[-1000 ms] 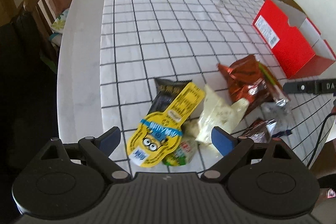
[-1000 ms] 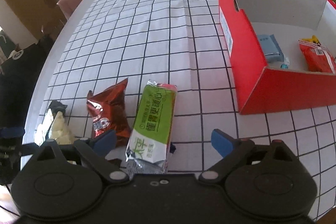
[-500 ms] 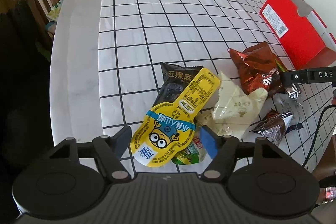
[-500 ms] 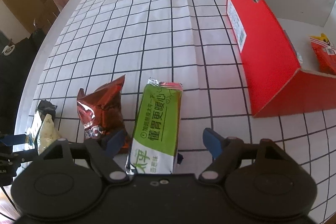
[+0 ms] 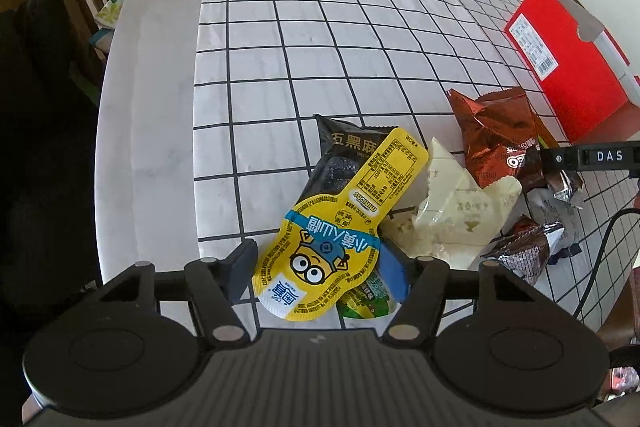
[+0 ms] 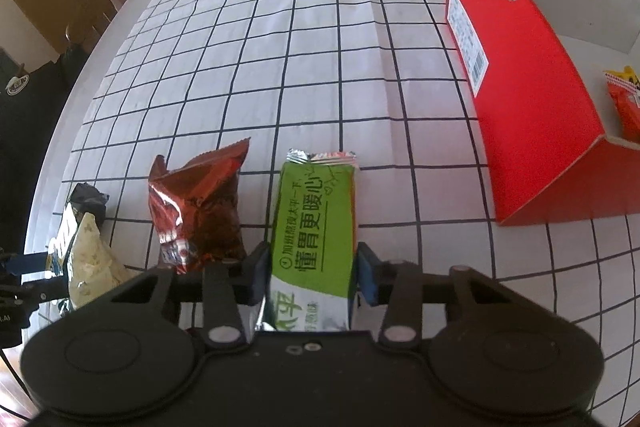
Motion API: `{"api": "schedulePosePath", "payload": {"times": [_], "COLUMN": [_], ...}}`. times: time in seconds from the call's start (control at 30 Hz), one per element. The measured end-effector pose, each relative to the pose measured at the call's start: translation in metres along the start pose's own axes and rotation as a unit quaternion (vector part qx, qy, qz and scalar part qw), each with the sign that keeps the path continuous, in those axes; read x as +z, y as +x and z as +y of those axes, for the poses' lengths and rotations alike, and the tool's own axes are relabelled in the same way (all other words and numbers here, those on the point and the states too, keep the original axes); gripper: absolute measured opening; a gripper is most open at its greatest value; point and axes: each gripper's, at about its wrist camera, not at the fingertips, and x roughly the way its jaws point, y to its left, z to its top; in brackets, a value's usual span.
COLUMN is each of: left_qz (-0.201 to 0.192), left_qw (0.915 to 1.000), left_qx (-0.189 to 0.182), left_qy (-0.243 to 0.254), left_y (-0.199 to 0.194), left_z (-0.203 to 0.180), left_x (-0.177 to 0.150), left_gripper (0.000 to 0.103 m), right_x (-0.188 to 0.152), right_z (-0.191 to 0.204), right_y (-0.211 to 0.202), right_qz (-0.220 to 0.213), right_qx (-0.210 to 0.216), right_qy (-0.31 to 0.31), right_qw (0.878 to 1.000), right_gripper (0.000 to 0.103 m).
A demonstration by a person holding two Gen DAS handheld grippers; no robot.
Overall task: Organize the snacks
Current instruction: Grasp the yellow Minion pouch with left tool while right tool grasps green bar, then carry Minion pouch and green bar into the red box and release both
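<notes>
The right claw (image 6: 312, 275) has just been closing and its pads now press both long sides of the green packet (image 6: 316, 227), which lies low in the middle of the right wrist view on the checked bench (image 6: 280, 47). The grip sits near the packet's lower end, so the far end may droop or swing on lifting, and the slick wrapper could slip out.

The left claw (image 5: 320, 271) has also just been closing around the yellow cartoon pouch (image 5: 340, 227), low in the centre of the left wrist view. The right pad lies against the pouch's edge, while the left pad looks just beside it; I cannot tell whether it truly grips yet. The pouch is flat and rests on a black packet (image 5: 344, 155) and a small green packet (image 5: 368, 299), so the pads may ride over it or catch the green one too.

The red box (image 6: 532, 99), at the right of the right wrist view, already holds an orange packet (image 6: 628, 103); its tall wall faces the claw and must be cleared. A brown foil bag (image 6: 200, 203) lies just left of the green packet, and a cream bag (image 5: 460, 211) lies right of the pouch.
</notes>
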Motion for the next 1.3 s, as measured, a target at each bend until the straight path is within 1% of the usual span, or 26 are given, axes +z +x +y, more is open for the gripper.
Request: {"api": "schedulePosePath", "payload": {"times": [0.37,0.63,0.77,1.03,1.3], "left_qz": [0.000,-0.010,-0.013,-0.030,-0.054], "left_qw": [0.9995,0.9961,0.9941,0.9926,0.9933], "left_qx": [0.006,-0.005,-0.005,0.004,-0.009], "left_qy": [-0.030,-0.088,-0.107,-0.117,-0.102], "left_y": [-0.003,-0.018,-0.032,-0.068,-0.095], "left_z": [0.003,0.017,0.020,0.009,-0.027], "left_x": [0.000,-0.005,-0.006,0.005,0.031], "left_gripper": [0.064,0.064,0.064,0.064,0.064], "right_x": [-0.004,-0.013,-0.017,-0.015,0.000], "right_z": [-0.008,-0.018,-0.021,-0.025,-0.050], "right_y": [-0.022,-0.054,-0.075,-0.112,-0.146], "right_qz": [-0.023,-0.043,-0.055,-0.078,-0.115], "right_qx": [0.011,0.031,0.042,0.059,0.068], "right_qy": [0.012,0.030,0.036,0.032,0.044], "right_qw": [1.000,0.998,0.997,0.995,0.990], "right_gripper": [0.041,0.041,0.041,0.041,0.041]}}
